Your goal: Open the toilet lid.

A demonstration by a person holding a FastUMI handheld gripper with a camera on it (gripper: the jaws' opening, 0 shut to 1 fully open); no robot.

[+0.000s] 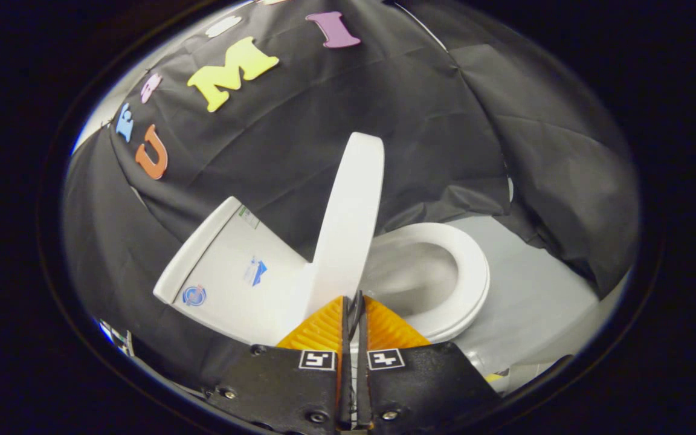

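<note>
Lid (348, 223) stood raised at the frame's centre, seat (466, 275) and bowl exposed to its right.
Gripper (355, 308) sat clenched with nothing visibly between its fingers, just below the lid's lower edge, likely having pushed it up.

gripper (354, 302): two wedge-shaped ribbed fingers (322, 329) lying pressed together | black matte mounts (281, 380) sitting behind them | square black-and-white marker tags (317, 360) showing on each mount | round screw heads (317, 416) dotting the near plates

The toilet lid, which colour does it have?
Plain white. The toilet lid stands raised just beyond the shut gripper, clearest in the gripper view.
</note>
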